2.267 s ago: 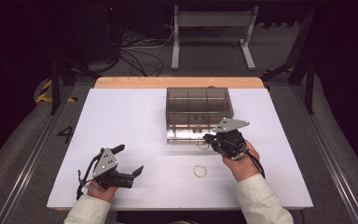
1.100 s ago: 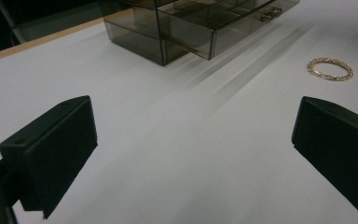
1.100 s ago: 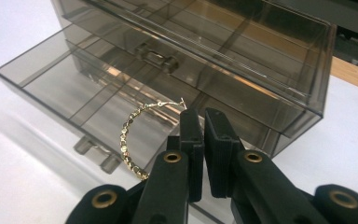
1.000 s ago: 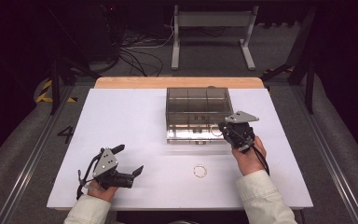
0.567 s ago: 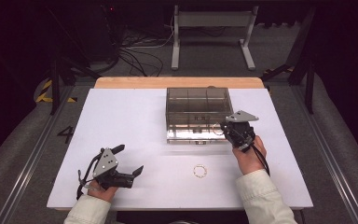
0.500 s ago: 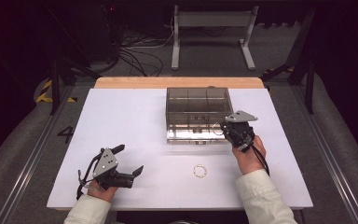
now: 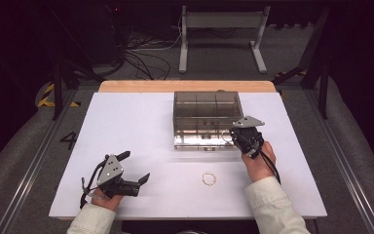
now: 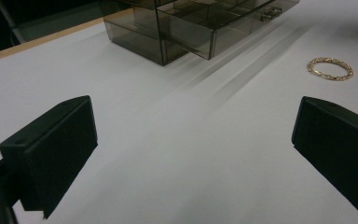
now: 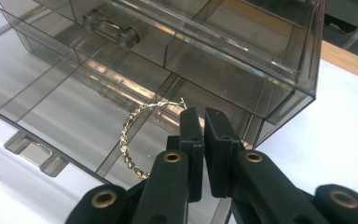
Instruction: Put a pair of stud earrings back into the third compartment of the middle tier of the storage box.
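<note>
Right hand-held gripper [image 9: 198, 122] holds a hoop earring [image 9: 131, 140] over the organizer's open drawer [image 9: 65, 112].

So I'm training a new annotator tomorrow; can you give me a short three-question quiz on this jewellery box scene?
1. True or false: the right gripper is shut on a beaded hoop earring above the open bottom drawer of the clear box.
2. What lies on the white table between the two hands?
A. a gold bracelet
B. a silver key
C. a red bead
3. How do the jaws of the left gripper stand, and is anything between them?

Key:
1. True.
2. A, the gold bracelet.
3. Wide open, with nothing between them.
</note>
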A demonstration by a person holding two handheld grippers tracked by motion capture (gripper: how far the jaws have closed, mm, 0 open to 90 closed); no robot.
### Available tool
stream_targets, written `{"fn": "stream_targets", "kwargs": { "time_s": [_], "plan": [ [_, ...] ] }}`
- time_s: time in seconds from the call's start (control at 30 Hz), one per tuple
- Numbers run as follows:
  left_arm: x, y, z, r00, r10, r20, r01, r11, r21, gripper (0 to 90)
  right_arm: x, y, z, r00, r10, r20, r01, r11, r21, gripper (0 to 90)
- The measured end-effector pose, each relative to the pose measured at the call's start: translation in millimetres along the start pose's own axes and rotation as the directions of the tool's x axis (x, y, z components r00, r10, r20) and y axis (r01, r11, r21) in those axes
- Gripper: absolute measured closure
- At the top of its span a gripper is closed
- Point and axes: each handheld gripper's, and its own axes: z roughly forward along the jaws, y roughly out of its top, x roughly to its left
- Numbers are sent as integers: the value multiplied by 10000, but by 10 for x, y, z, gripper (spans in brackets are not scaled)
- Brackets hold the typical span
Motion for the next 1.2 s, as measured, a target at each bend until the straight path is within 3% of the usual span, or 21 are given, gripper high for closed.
{"fn": "stream_targets", "kwargs": {
  "time_s": [0.37,1.0,1.2],
  "plan": [
    [0,0,-1,10000,4,6,-4,10000,-4,7,38,-32,79,9995,-287,123,283,9989,368,870],
    [2,0,1,10000,-15,1,15,10000,2,8,41,-62,144,9997,-262,-31,263,9966,784,865],
    [2,0,1,10000,-13,6,13,10000,4,8,28,-55,134,9995,-121,-289,141,9975,699,797]
  ]
}}
